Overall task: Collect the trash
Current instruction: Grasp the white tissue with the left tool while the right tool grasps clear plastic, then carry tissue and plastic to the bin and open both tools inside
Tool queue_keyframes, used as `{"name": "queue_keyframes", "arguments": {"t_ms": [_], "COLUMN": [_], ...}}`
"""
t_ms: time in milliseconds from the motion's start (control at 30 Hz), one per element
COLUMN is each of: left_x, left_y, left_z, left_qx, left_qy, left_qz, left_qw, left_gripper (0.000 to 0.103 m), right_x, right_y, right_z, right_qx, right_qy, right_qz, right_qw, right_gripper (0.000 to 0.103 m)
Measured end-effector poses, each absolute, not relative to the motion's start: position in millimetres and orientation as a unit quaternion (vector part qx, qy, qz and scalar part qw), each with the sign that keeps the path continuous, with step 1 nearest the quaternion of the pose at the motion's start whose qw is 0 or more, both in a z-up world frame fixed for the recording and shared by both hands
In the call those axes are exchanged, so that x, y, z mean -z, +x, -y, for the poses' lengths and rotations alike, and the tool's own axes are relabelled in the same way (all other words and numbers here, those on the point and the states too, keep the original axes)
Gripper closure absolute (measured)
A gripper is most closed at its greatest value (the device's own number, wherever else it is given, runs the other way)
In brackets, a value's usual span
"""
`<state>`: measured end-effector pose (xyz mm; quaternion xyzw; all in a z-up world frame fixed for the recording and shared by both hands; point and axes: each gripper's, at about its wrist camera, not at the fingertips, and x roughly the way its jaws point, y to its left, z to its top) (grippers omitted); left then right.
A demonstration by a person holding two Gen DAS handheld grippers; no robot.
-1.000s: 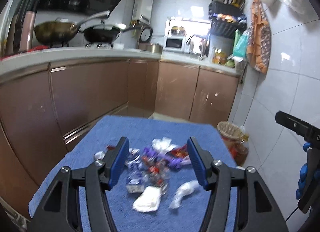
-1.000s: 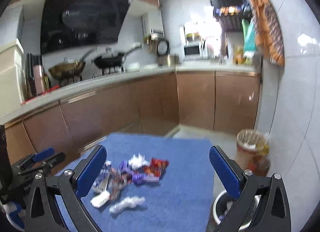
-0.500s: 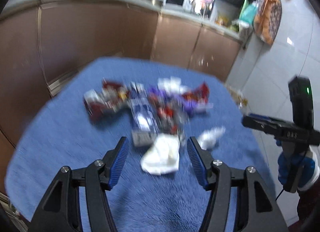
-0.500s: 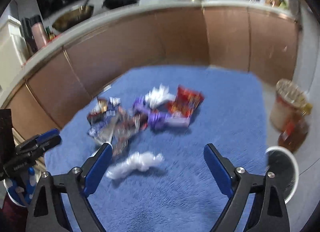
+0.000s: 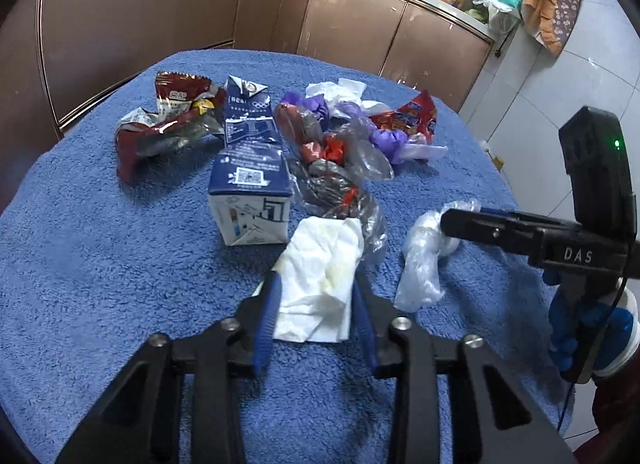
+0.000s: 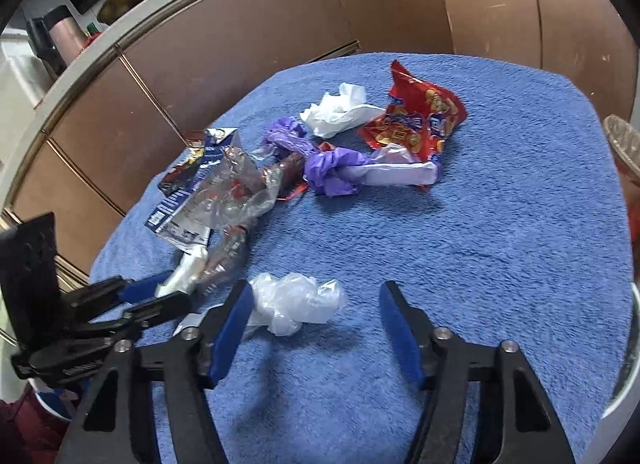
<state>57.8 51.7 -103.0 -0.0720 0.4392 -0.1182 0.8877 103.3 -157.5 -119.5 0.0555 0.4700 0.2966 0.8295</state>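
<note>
The left gripper (image 5: pixel 316 304) has just been closing, its blue pads against the white tissue (image 5: pixel 320 272) low in centre frame. The right gripper (image 6: pixel 316 328) has just been closing too; its jaws stand apart, the plastic wad (image 6: pixel 296 302) by the left pad, on the blue cloth (image 6: pixel 500 223).

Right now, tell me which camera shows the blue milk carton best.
The left wrist view: the blue milk carton lies unobstructed, with its printed faces and white end facing the camera. In the right wrist view the carton is seen edge-on at the left, mostly covered by crumpled clear plastic.
</note>
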Motion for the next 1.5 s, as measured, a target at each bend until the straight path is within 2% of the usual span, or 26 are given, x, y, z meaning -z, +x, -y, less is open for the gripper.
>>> {"name": "queue_keyframes", "arguments": {"t_ms": [33, 67, 100, 133, 267, 333, 667, 933, 1200, 1500], "left_x": [103, 103, 103, 102, 92, 85, 36, -3, -11, 14], "left_y": [58, 59, 59, 57, 45, 39, 2, 5, 44, 110], "left_z": [-52, -53, -53, -53, -48, -48, -50, -10, 95, 241], "left_qx": [0.119, 0.121, 0.122, 0.121, 0.121, 0.12, 0.134, 0.2, 0.305, 0.397], "left_qy": [-0.074, -0.077, -0.079, -0.08, -0.074, -0.071, -0.078, -0.066, -0.016, 0.024], "left_qz": [-0.44, -0.442, -0.443, -0.442, -0.43, -0.423, -0.374, -0.343, -0.355, -0.402], "left_qw": [0.887, 0.886, 0.884, 0.885, 0.891, 0.895, 0.914, 0.915, 0.884, 0.825], "left_gripper": [0.086, 0.091, 0.096, 0.097, 0.099, 0.099, 0.1, 0.1, 0.1, 0.1], "right_x": [119, 118, 117, 116, 108, 103, 54, -4, -12, 40], "right_y": [103, 103, 102, 101, 95, 90, 56, 23, 5, 22], "right_z": [157, 156, 155, 155, 148, 149, 176, 245, 338, 415], "right_qx": [-0.302, -0.309, -0.317, -0.321, -0.328, -0.329, -0.316, -0.227, -0.076, 0.057], "right_qy": [0.056, 0.057, 0.059, 0.058, 0.039, 0.042, 0.052, 0.056, 0.075, 0.087], "right_qz": [-0.469, -0.468, -0.466, -0.464, -0.454, -0.447, -0.386, -0.306, -0.287, -0.336], "right_qw": [0.828, 0.826, 0.824, 0.823, 0.827, 0.831, 0.865, 0.923, 0.952, 0.936], "right_gripper": [0.052, 0.056, 0.065, 0.071, 0.081, 0.093, 0.093, 0.093, 0.093, 0.092]}}
